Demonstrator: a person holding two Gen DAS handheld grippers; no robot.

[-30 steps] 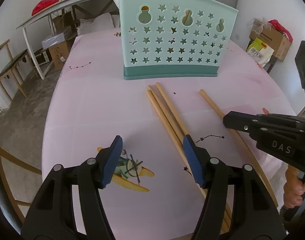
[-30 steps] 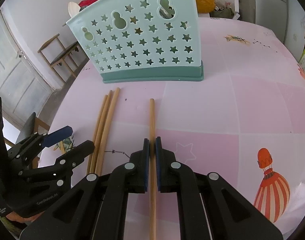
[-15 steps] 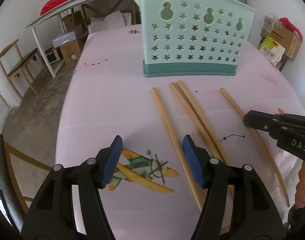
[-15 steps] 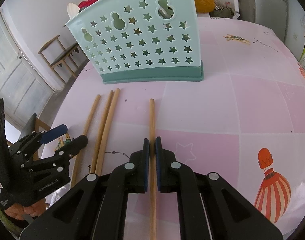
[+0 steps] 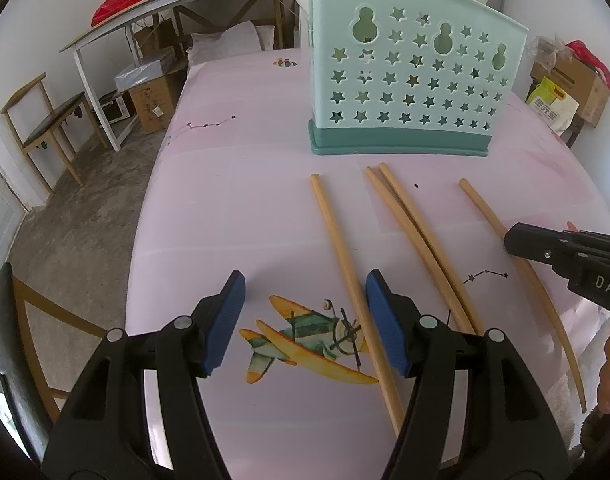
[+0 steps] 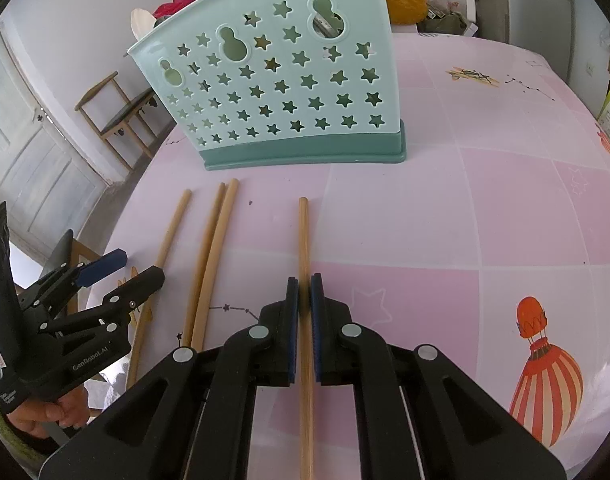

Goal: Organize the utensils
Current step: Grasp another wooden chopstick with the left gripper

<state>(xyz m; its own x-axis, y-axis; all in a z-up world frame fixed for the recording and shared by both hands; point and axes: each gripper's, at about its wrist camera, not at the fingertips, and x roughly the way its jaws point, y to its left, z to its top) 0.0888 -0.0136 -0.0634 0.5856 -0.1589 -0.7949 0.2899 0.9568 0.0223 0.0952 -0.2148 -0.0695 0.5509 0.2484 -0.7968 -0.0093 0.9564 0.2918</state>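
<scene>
- Round table under a pink patterned cloth (image 5: 233,200) filled both views and carried everything else.
- Mint-green plastic utensil caddy with star cut-outs and a darker teal base (image 5: 409,80) stood upright, upper centre-right in the left wrist view, upper centre in the right. A few handles poked out of its top, so I judged it the drop-off point.
- Left gripper (image 5: 305,320), bottom centre of its own view, had blue pads well apart and gripped nothing. The leftmost wooden chopstick (image 5: 345,268) ran just inside its right-hand pad, over the printed aeroplane (image 5: 305,340). Probably lining up a pick.
- Right gripper (image 6: 304,312), bottom centre of its view, was clamped nearly shut on the single wooden chopstick (image 6: 303,240) at about mid-length. The stick looked flat on the cloth, tip towards the caddy; I could not tell if it was lifted.
- Pair of wooden chopsticks (image 5: 417,236) lay touching between the other two, all four roughly parallel, ends just short of the caddy base. Likely laid out for one-at-a-time picks.
</scene>
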